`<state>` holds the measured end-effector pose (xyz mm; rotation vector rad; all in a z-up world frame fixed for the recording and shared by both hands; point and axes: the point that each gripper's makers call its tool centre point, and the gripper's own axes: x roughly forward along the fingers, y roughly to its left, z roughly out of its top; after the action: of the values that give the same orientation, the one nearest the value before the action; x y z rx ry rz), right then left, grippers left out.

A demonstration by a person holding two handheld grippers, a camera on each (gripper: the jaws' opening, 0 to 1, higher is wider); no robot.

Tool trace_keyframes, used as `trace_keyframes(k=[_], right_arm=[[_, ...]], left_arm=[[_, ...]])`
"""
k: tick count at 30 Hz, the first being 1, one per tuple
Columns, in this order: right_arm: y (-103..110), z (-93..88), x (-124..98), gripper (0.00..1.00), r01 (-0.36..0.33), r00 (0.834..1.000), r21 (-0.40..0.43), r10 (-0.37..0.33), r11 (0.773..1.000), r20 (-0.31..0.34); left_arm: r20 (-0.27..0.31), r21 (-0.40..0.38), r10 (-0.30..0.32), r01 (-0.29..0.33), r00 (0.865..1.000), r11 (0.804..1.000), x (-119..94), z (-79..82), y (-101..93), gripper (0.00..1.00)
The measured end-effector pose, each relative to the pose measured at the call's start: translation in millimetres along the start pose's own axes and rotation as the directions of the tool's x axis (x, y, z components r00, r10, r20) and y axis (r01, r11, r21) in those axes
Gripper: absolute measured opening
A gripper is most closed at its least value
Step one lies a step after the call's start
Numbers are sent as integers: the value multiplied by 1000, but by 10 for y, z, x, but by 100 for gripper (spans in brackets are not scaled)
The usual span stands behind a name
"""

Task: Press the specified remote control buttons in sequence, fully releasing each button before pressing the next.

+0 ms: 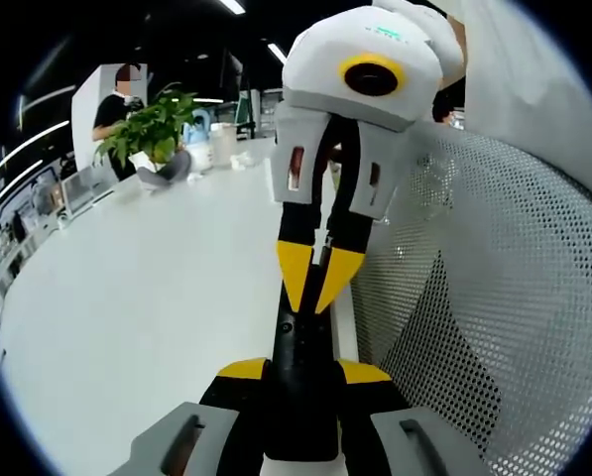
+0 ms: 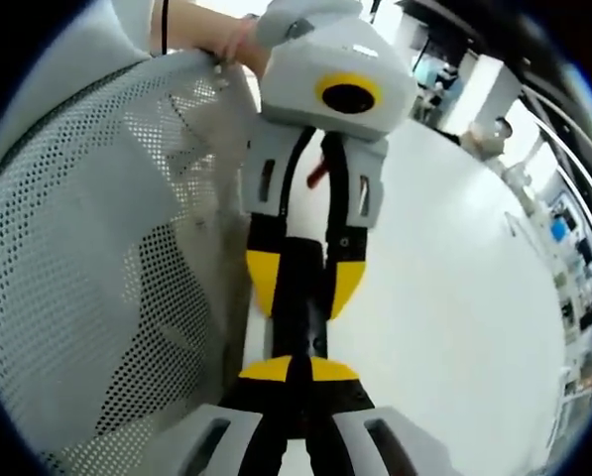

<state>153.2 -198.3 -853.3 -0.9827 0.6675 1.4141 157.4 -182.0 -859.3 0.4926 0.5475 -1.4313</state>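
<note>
A black remote control point(image 1: 300, 347) lies lengthwise between my left gripper's point(image 1: 303, 370) yellow-tipped jaws, which are shut on its sides. My right gripper point(image 1: 313, 302) reaches in from above with its yellow fingertips point(image 1: 296, 268) drawn together, and their points meet the remote's far end. In the right gripper view, my right gripper point(image 2: 297, 369) is shut at the bottom. The remote point(image 2: 303, 297) runs up from it into the left gripper point(image 2: 303, 283), whose fingers point(image 2: 263, 281) clamp it from both sides. The buttons are hidden.
A white table point(image 1: 157, 288) spreads out under the grippers. A white mesh chair back point(image 1: 494, 297) stands close beside them, with a person's hand point(image 2: 231, 45) on its top edge. A potted plant point(image 1: 152, 129) and a person point(image 1: 117, 99) are at the table's far end.
</note>
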Motion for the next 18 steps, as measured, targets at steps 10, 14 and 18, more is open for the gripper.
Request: trace_keyframes(k=[10,14,18], right_arm=[[-10,0,9,1,-34,998,16,35,999,-49],[2,-3,14,1,-37,996,3,37,999,-78],[-7,-12,8,1,-28,997,43,31,999,-69]], left_arm=[[-1,1,1,-1,1000,1000,-1,5,-6,25],[0,0,1,-1,1000,1000,-3,4,-6,25],[0,0,0,0,1000,1000,-4,7,-5,25]])
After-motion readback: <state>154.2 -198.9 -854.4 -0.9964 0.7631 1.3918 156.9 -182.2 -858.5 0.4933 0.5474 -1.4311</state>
